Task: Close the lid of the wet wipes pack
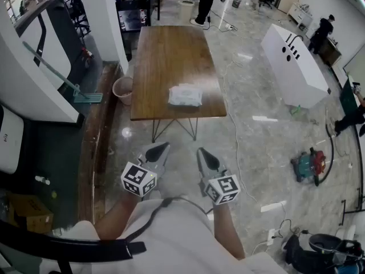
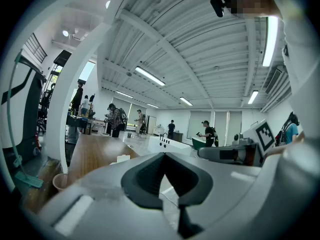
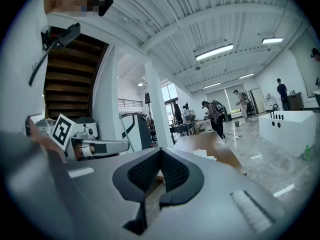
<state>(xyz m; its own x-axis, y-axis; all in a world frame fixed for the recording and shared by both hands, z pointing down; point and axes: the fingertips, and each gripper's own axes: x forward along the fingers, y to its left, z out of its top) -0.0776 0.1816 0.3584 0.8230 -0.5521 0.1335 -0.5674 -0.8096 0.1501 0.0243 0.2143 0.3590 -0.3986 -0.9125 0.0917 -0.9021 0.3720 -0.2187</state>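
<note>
Left claw [image 1: 161,148] and right claw [image 1: 205,154] closed, empty — wet wipes pack [image 1: 185,95] on table [image 1: 171,50], print unreadable.

White wet wipes pack [image 1: 185,95], brown wood-grain table [image 1: 171,50], pink bin [image 1: 122,89], grey marbled floor [image 1: 268,147]

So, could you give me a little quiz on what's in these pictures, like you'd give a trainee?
1. True or false: the wet wipes pack lies on the wooden table.
2. The left gripper and right gripper are: A) clamped on the pack; B) shut, empty, short of the table; C) wide open above the table.
3. Fill in: on the floor beside the table's left edge in the head view stands a pink ___.
Key: 1 true; 2 B; 3 bin.
</note>
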